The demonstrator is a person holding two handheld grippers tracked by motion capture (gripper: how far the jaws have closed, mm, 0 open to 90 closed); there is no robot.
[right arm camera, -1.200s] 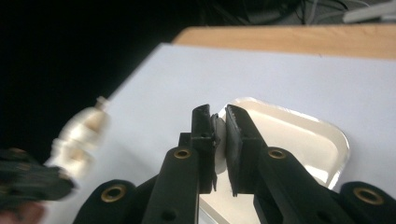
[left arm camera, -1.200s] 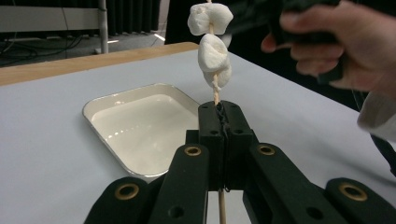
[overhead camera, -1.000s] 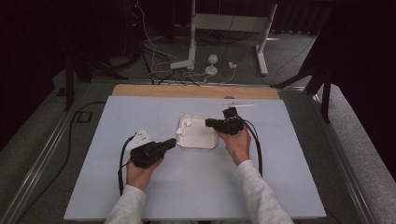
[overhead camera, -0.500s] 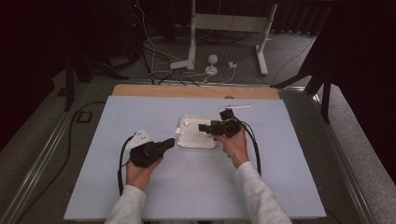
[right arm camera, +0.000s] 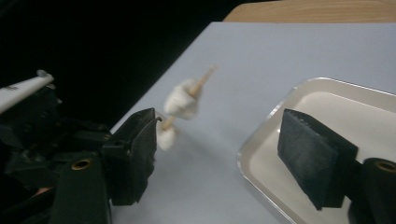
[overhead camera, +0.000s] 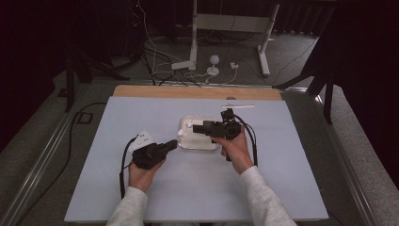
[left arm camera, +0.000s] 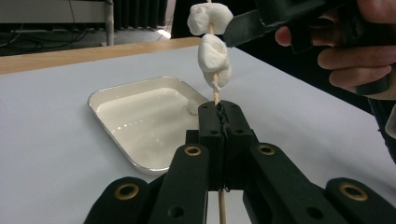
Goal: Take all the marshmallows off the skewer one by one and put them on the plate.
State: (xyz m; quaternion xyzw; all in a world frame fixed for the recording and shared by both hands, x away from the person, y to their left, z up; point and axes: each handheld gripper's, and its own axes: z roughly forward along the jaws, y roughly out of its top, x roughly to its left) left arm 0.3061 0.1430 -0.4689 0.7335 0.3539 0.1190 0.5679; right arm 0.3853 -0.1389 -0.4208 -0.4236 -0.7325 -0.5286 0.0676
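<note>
Since the earlier frames the right gripper (overhead camera: 197, 127) has lifted slightly off the tray (overhead camera: 200, 146) and shifted toward 9 o'clock, and its jaws have just been opening; nothing sits between them now. In the right gripper view the two black jaws stand well apart, with bare table (right arm camera: 261, 51) and the tray's rim (right arm camera: 261, 140) showing through the gap. The left gripper (overhead camera: 171, 145) has stayed put.

In the high view the left gripper lies at about 7 o'clock from the tray, aimed toward 2 o'clock at the tray's near left corner. Its jaws are clamped fully together on a skewer (left arm camera: 216, 95), which stands upright from between the jaw tips in the left gripper view. Two marshmallows (left arm camera: 214, 56) are threaded on the skewer, one above the other, the lower one a little above the jaw tips. The right gripper's near jaw (left arm camera: 243, 25) reaches in from 2 o'clock and comes right up beside the upper marshmallow; whether it touches I cannot tell.

A third, small marshmallow (left arm camera: 192, 107) lies in the tray, near its right wall as the left gripper view shows it. In the right gripper view the skewer (right arm camera: 205, 77) with its marshmallows appears blurred, tilted, just beyond the left jaw, outside the gap.
</note>
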